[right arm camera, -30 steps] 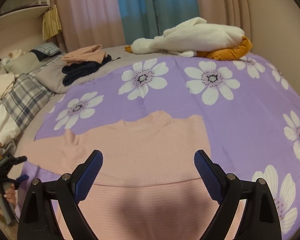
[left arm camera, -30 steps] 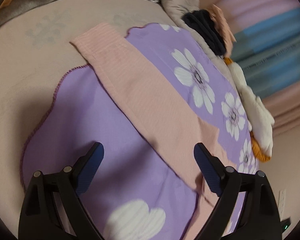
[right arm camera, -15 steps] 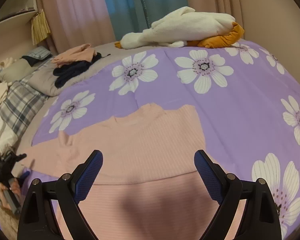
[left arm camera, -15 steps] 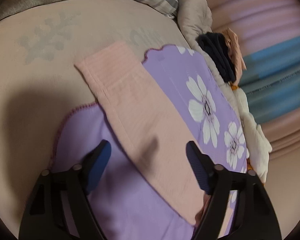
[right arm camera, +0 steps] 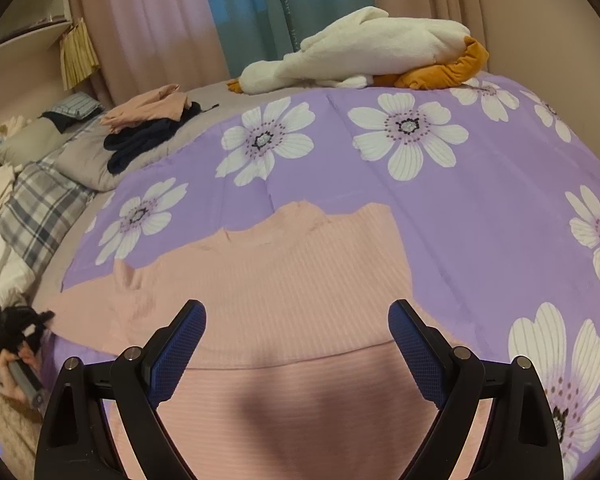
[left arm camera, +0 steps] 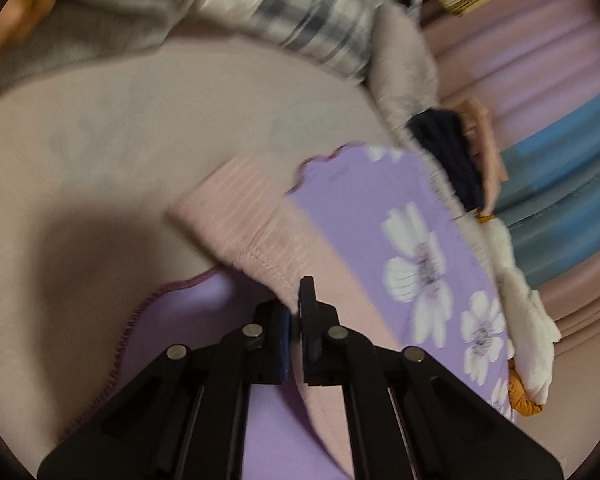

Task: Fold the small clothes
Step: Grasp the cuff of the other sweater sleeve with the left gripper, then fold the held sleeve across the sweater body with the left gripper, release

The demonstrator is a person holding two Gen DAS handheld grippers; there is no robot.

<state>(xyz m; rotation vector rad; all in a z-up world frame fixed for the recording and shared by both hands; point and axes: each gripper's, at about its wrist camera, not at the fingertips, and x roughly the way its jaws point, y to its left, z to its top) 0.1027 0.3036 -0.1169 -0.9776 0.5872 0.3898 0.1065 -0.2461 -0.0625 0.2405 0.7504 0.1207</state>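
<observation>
A pink ribbed sweater (right arm camera: 284,280) lies flat on a purple flowered blanket (right arm camera: 480,216), its lower part folded up across the body. Its left sleeve (left arm camera: 244,224) stretches out over the blanket's edge onto the beige bed sheet. My left gripper (left arm camera: 296,320) is shut on the sleeve's lower edge near the cuff. It shows small at the far left of the right wrist view (right arm camera: 20,328). My right gripper (right arm camera: 298,332) is open and empty, hovering over the folded lower part of the sweater.
A white and orange plush toy (right arm camera: 372,52) lies at the far edge of the bed. A pile of pink and navy clothes (right arm camera: 148,128) sits on a grey pillow. A plaid pillow (right arm camera: 36,216) lies at the left. Curtains (right arm camera: 260,12) hang behind.
My left gripper moved along the sleeve toward the cuff and closed on its edge. My right gripper stayed open over the sweater, almost still.
</observation>
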